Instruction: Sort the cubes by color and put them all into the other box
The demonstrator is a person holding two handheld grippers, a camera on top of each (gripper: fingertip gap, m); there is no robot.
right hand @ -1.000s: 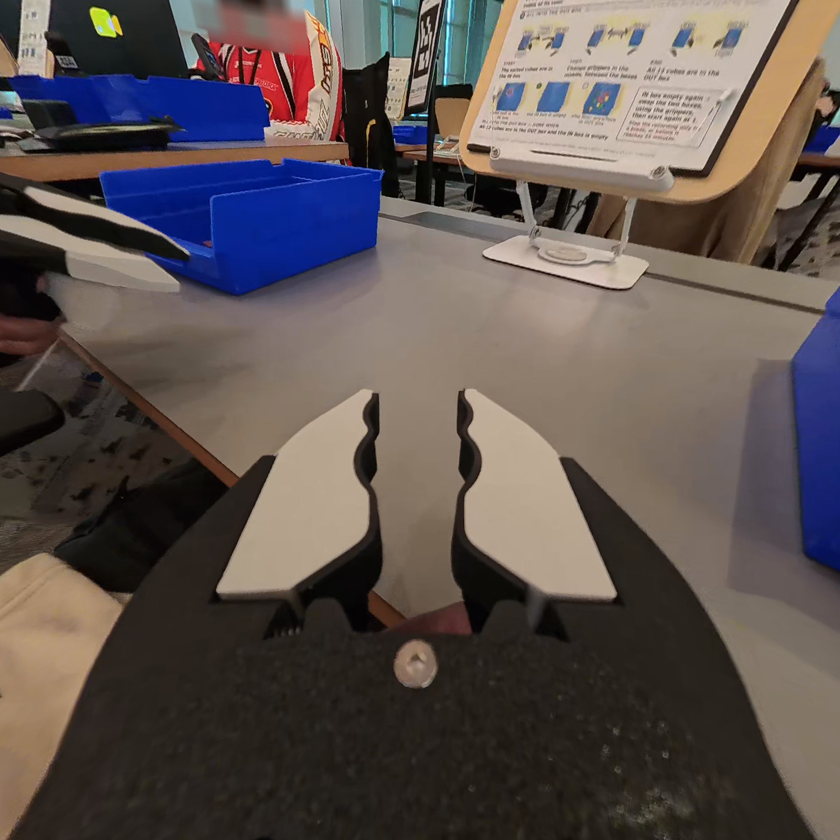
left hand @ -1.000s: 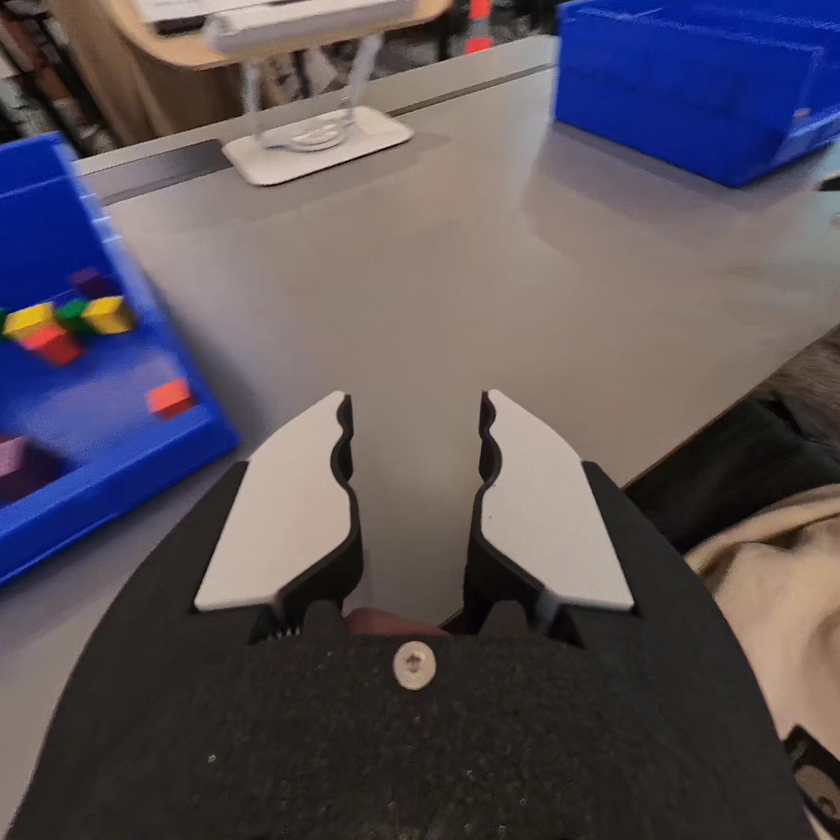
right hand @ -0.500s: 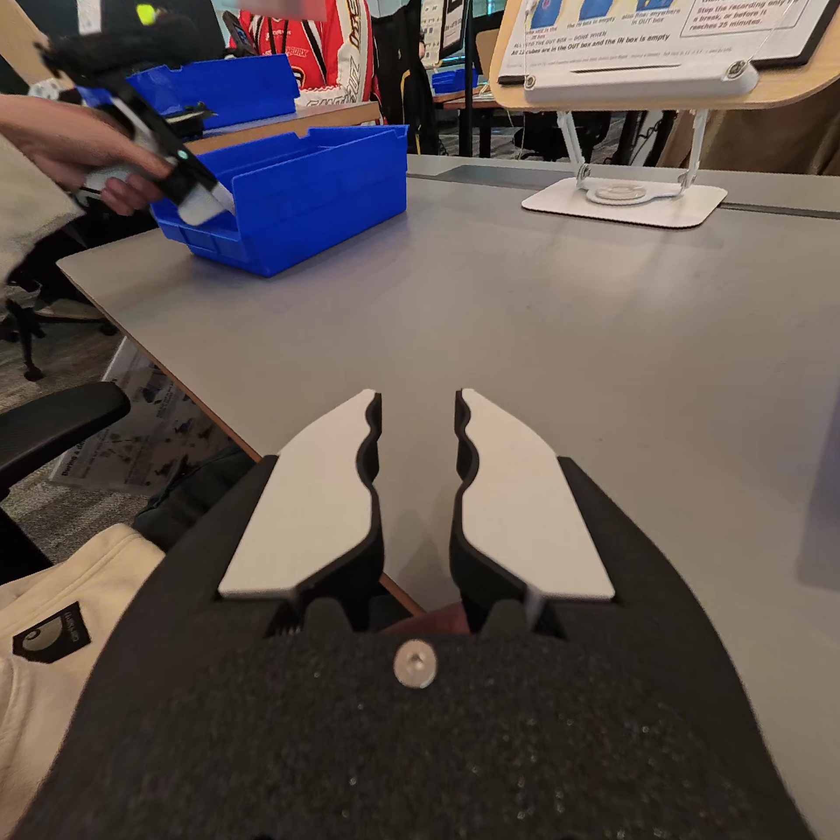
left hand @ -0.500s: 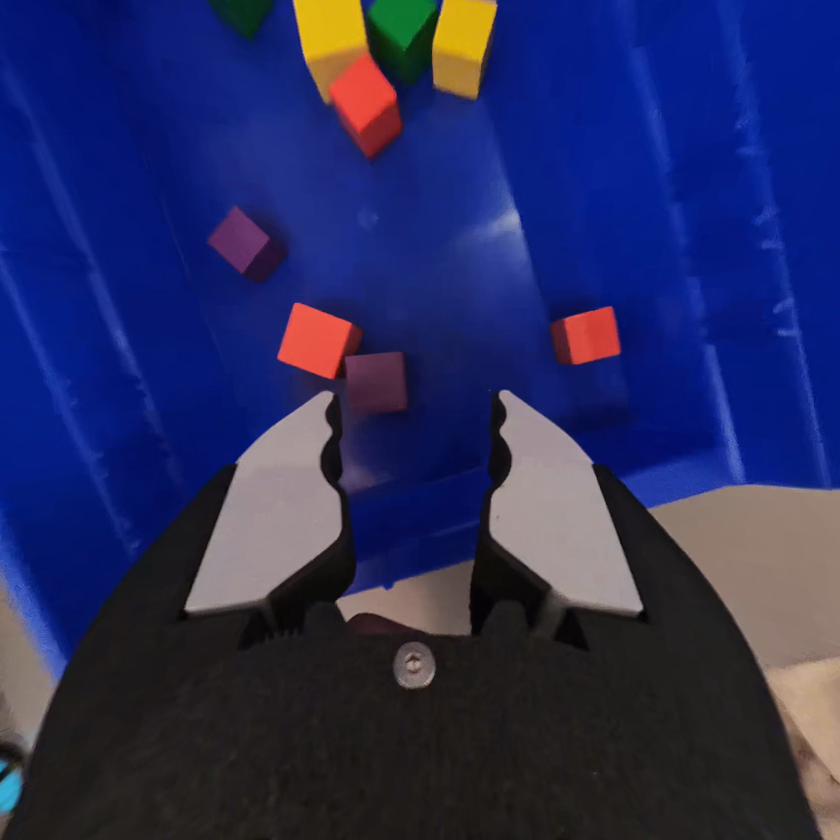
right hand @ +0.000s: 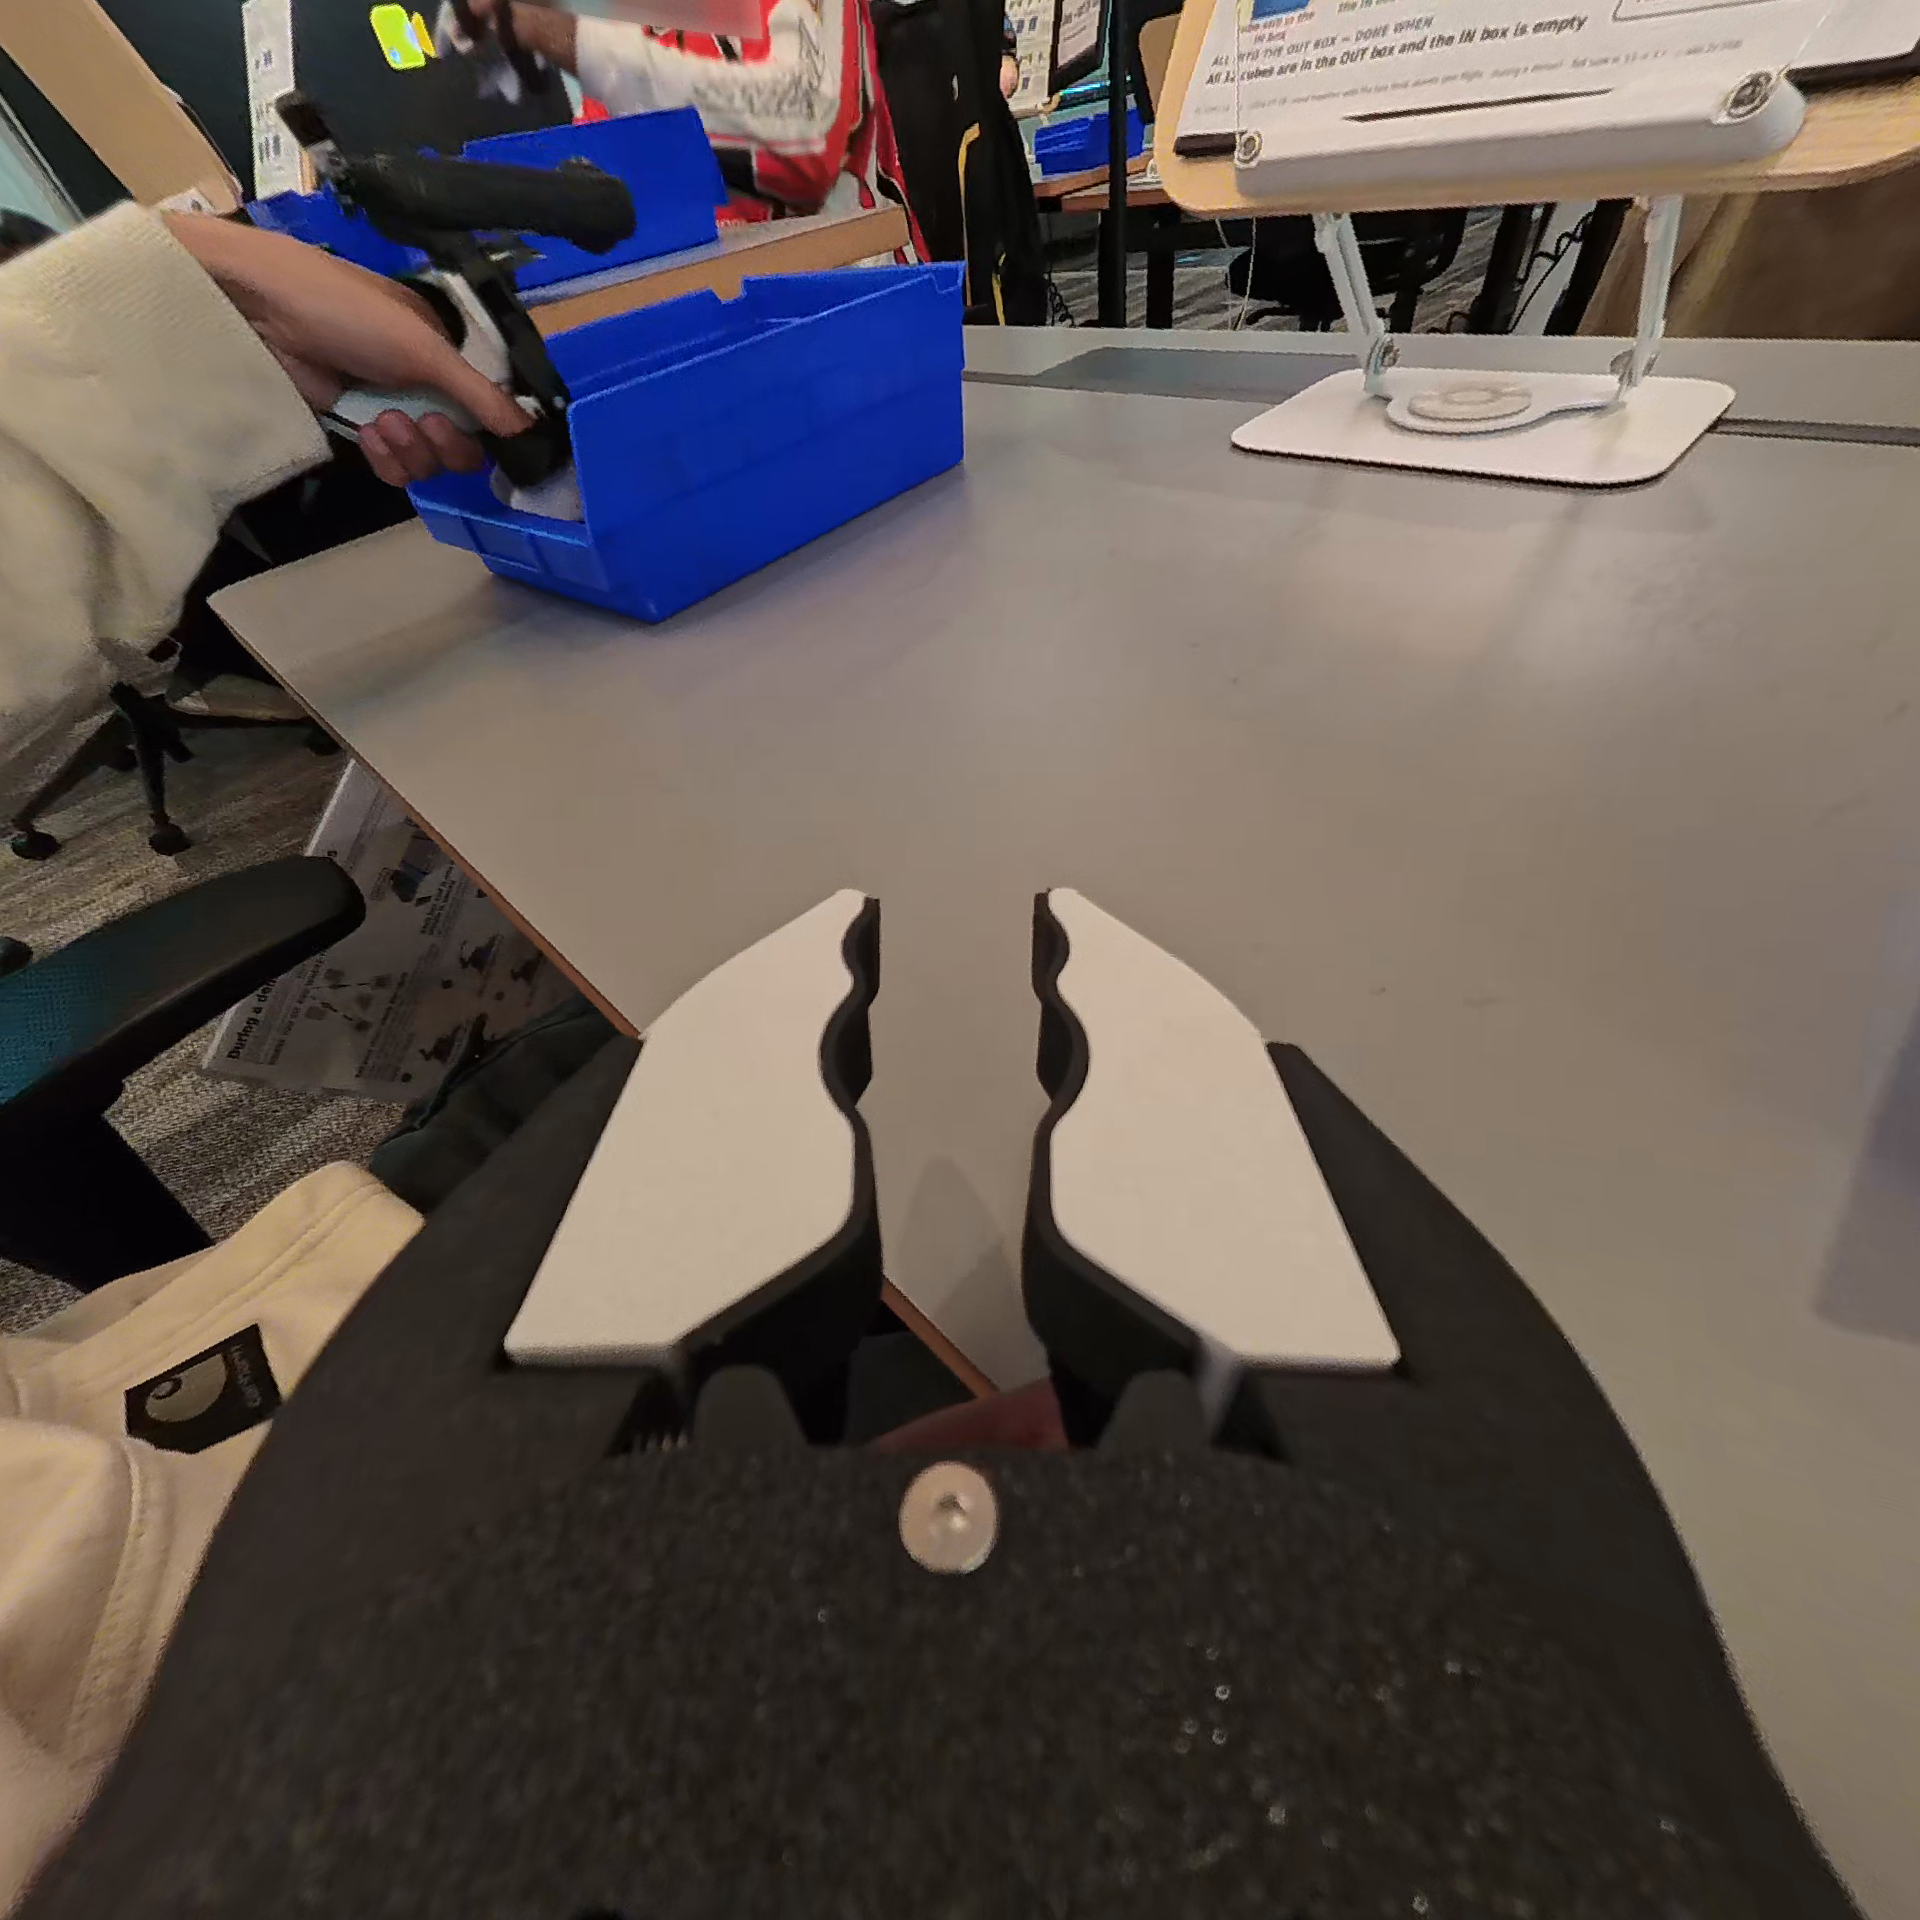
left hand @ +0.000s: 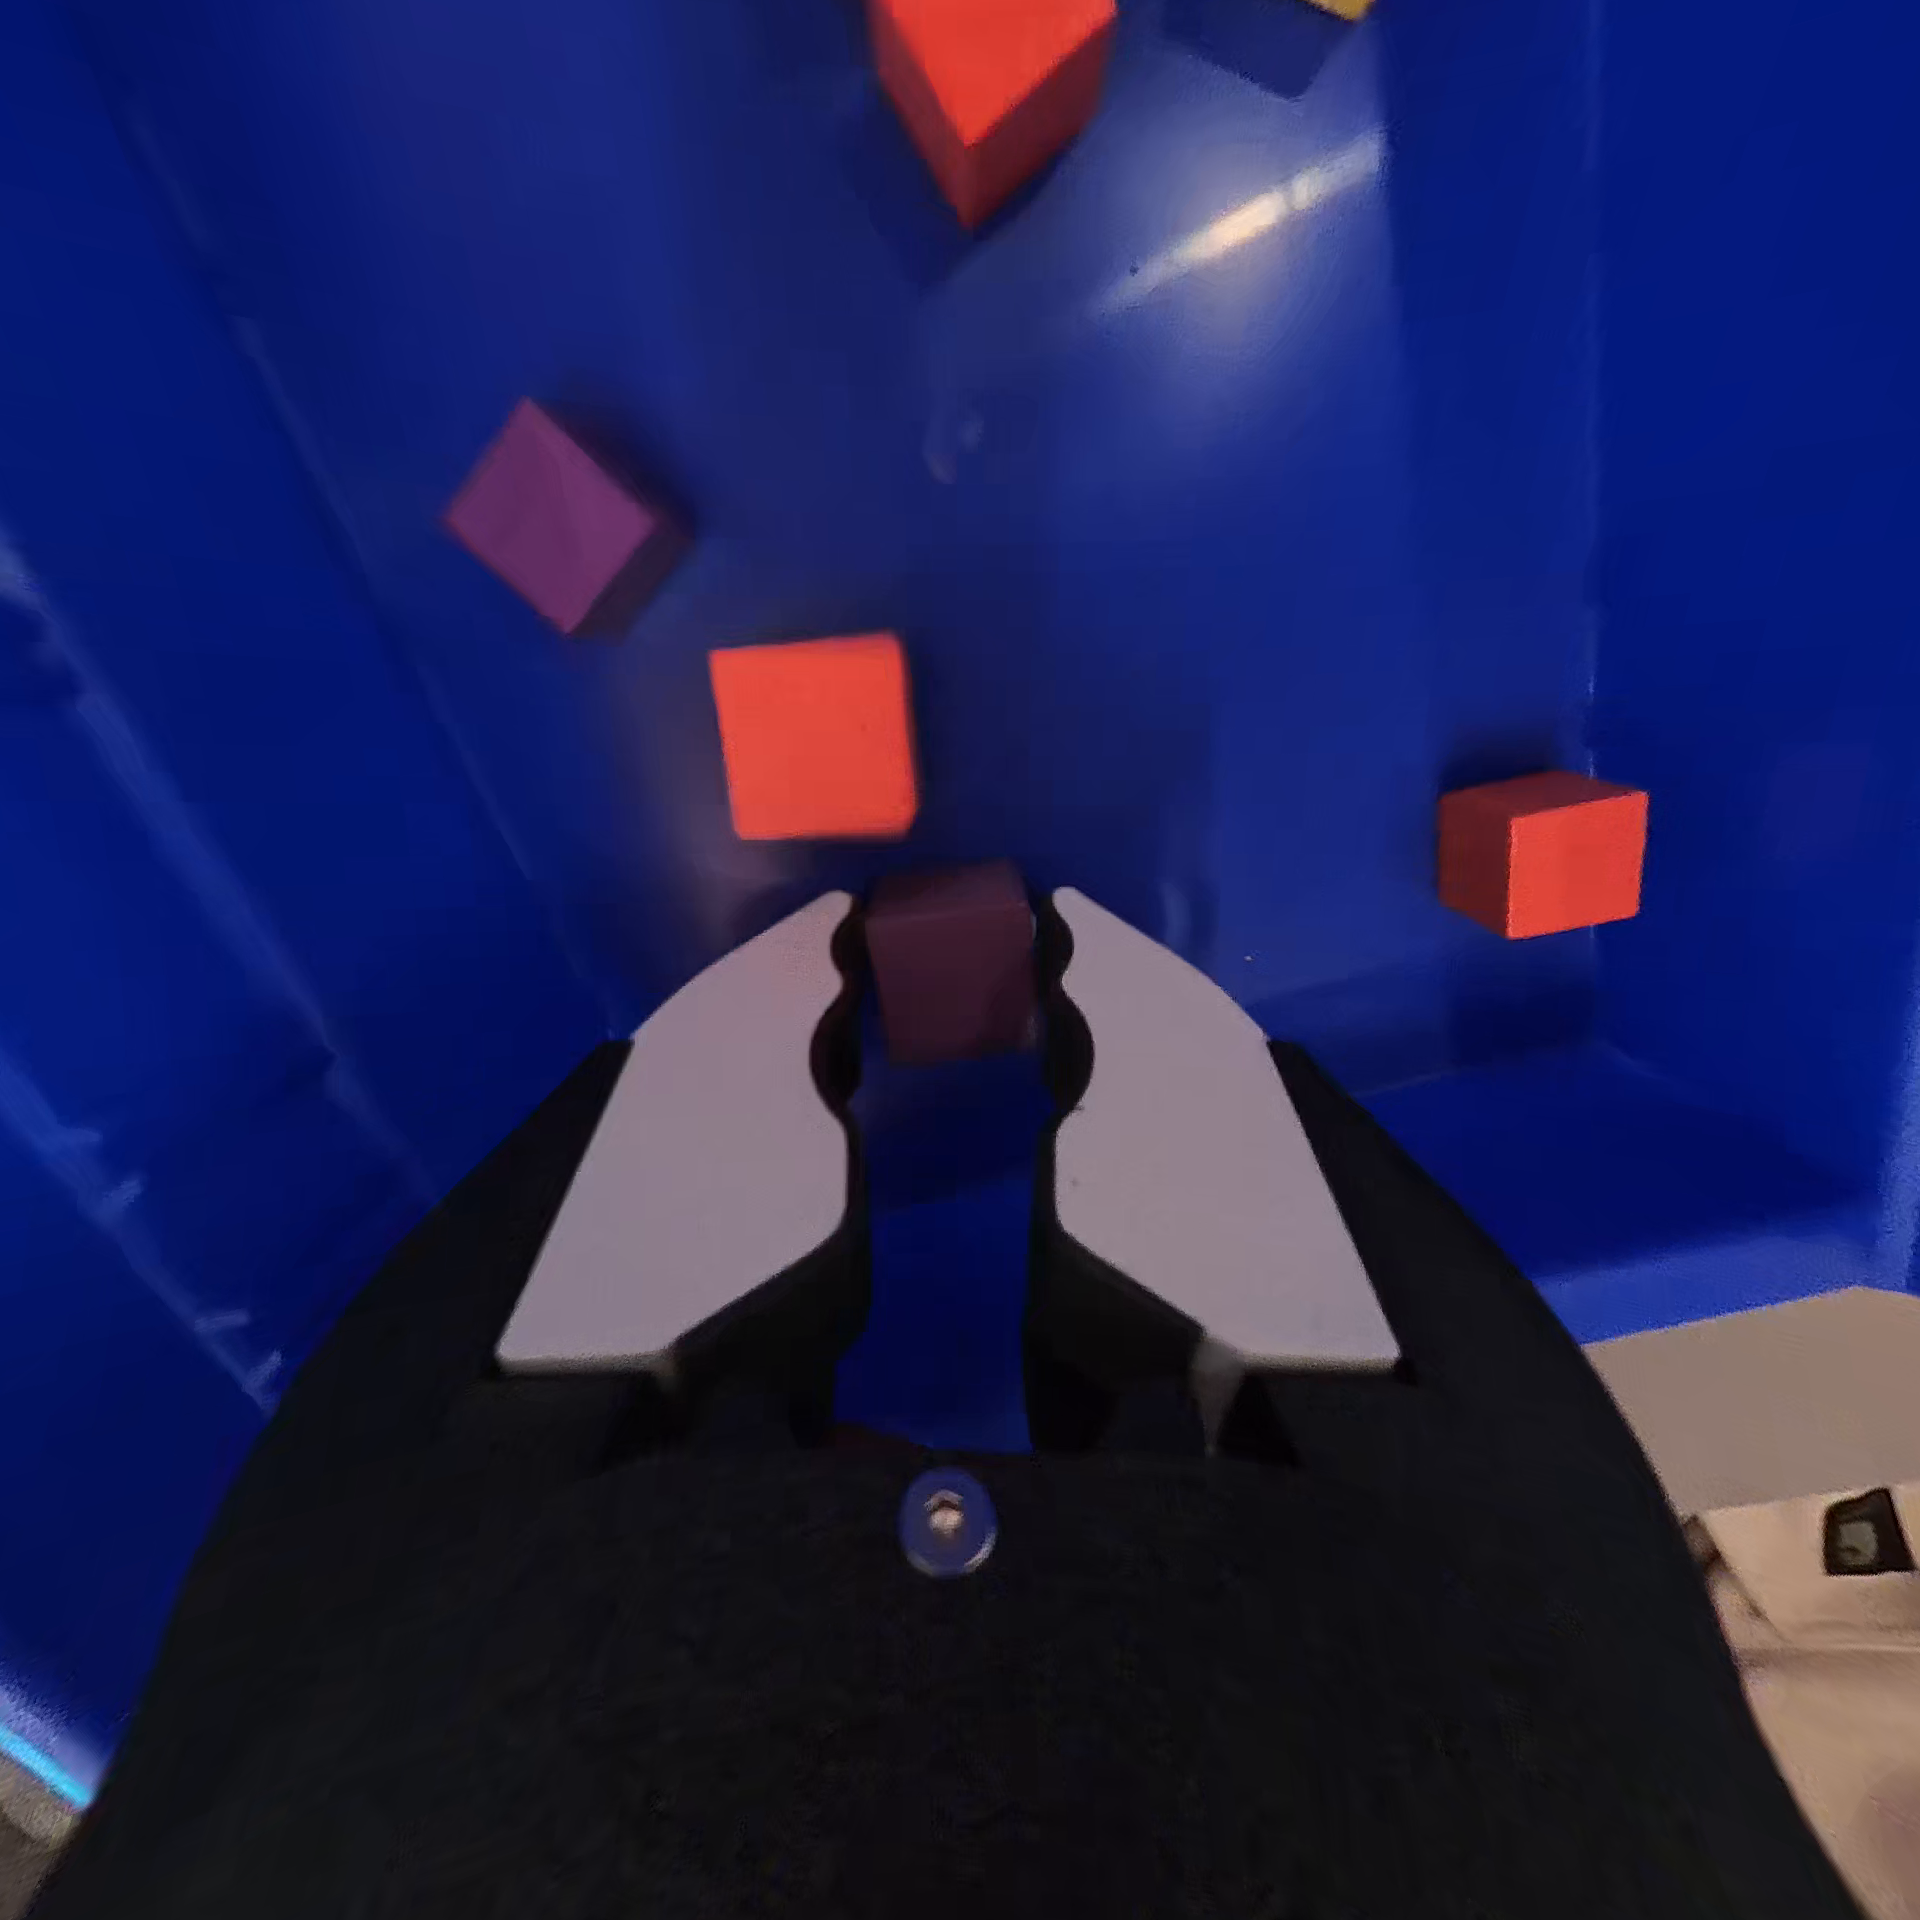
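Observation:
In the left wrist view my left gripper (left hand: 948, 914) is down inside the blue box (left hand: 1351, 520), shut on a dark purple cube (left hand: 951, 966) with both pads against its sides. A red cube (left hand: 816, 738) lies just beyond it, another red cube (left hand: 1558, 857) sits by the right wall, a third (left hand: 987, 83) lies farther in, and a second purple cube (left hand: 556, 514) lies to the left. In the right wrist view my right gripper (right hand: 956, 914) is open and empty above the grey table (right hand: 1247, 727). The left gripper (right hand: 520, 416) shows there dipping into the near end of the blue box (right hand: 769, 447).
A white stand (right hand: 1486, 416) holding an instruction board stands at the table's back right. The table's front edge runs diagonally on the left, with a black chair arm (right hand: 156, 987) and papers on the floor below. A person sits at another table behind. Tip to tip, the grippers are about 50 cm apart.
My left gripper swung from over the table into the blue box, dropped onto the dark purple cube and closed on it. The right gripper stayed open over the table, drifting slightly.

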